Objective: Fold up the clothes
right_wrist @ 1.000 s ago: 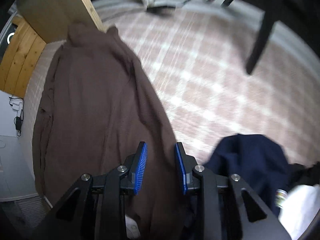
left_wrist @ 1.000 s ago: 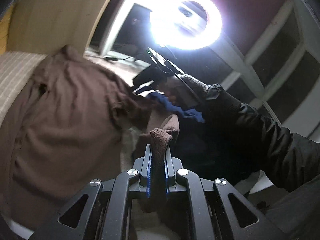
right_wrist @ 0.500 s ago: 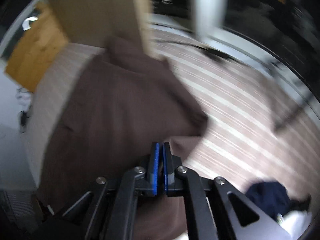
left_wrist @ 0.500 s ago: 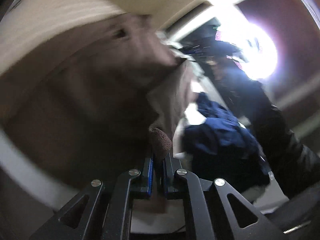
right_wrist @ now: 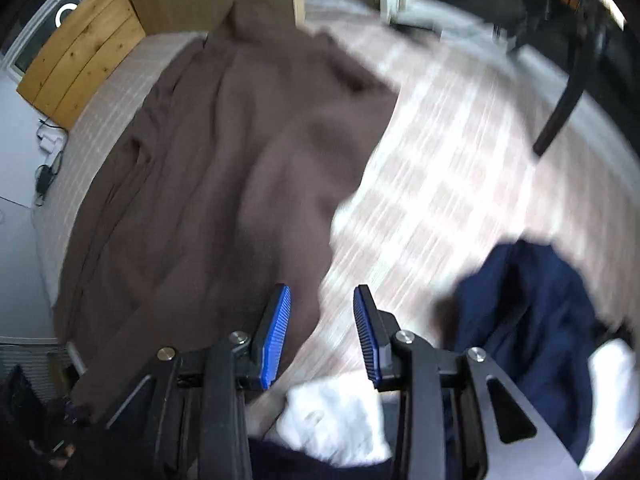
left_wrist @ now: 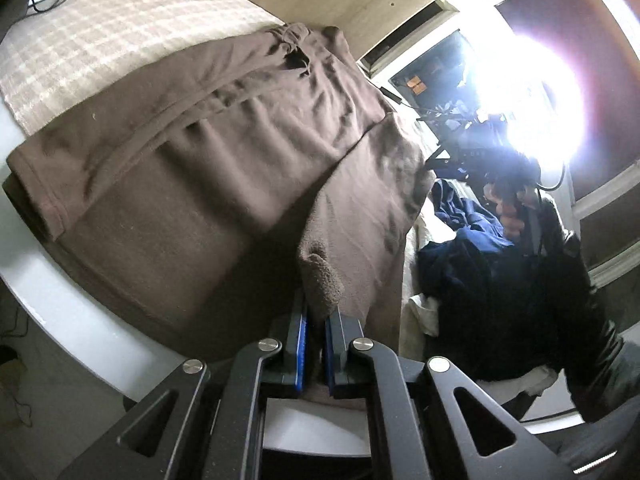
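Note:
A brown garment [left_wrist: 208, 128] lies spread over a checked bedcover [left_wrist: 100, 36], with one part folded across another. My left gripper [left_wrist: 316, 344] is shut on a bunched corner of this brown cloth near the bed's edge. In the right wrist view the same brown garment [right_wrist: 208, 168] covers the left half of the bed. My right gripper [right_wrist: 322, 332] hovers open above its near edge with nothing between the blue pads [right_wrist: 276, 332]. The view is motion-blurred.
A dark blue garment [right_wrist: 536, 320] and white cloth [right_wrist: 336, 416] lie heaped at the near right of the bedcover [right_wrist: 448, 152]. A person's hand and black sleeve [left_wrist: 560, 280] hold the other gripper beside a bright lamp. A wooden headboard [right_wrist: 80, 52] stands at the left.
My right gripper was shut half a second ago and now stands open, off the brown cloth. The left gripper keeps its hold and has swung down toward the bed's edge.

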Action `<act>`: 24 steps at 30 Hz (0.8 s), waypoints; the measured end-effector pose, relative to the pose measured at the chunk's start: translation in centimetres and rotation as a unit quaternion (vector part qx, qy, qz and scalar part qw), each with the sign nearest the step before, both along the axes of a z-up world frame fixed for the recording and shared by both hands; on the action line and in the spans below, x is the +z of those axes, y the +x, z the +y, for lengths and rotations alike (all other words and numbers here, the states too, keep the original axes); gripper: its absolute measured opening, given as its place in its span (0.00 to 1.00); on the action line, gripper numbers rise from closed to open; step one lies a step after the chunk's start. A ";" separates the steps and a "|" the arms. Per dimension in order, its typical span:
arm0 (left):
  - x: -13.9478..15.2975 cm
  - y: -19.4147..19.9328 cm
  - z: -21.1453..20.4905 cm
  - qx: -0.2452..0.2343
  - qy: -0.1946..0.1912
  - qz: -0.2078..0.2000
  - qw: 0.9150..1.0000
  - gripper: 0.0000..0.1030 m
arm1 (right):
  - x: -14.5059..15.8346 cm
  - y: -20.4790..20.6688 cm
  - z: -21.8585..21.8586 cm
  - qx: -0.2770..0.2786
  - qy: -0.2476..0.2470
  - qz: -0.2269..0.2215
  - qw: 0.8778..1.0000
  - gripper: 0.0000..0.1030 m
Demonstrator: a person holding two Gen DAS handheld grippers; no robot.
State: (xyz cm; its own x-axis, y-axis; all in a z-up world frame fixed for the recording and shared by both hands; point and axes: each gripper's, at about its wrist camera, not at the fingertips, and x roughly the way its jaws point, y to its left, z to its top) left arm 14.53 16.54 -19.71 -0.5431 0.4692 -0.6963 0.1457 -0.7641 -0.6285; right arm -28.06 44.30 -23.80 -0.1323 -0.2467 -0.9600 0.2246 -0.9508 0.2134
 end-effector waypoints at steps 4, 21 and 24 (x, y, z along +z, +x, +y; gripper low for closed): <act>-0.3 -0.5 0.2 -0.011 0.013 -0.008 1.000 0.06 | -1.7 0.4 -0.8 -0.009 -0.024 -0.025 0.999 0.32; 2.4 1.0 11.0 -0.267 -0.281 0.074 0.919 0.31 | -1.9 0.9 -0.5 -0.025 0.011 -0.015 1.000 0.34; -0.4 0.0 11.7 -0.305 -0.304 0.055 0.901 0.06 | -2.3 0.9 -0.5 -0.023 0.003 -0.022 0.999 0.35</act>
State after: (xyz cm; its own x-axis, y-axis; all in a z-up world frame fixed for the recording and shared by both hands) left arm 14.56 28.28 -20.06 -0.3953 0.2543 -0.8827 -0.4556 -0.8887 -0.0520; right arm -27.18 43.76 -26.14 -0.1004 -0.2366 -0.9664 0.1717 -0.9609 0.2174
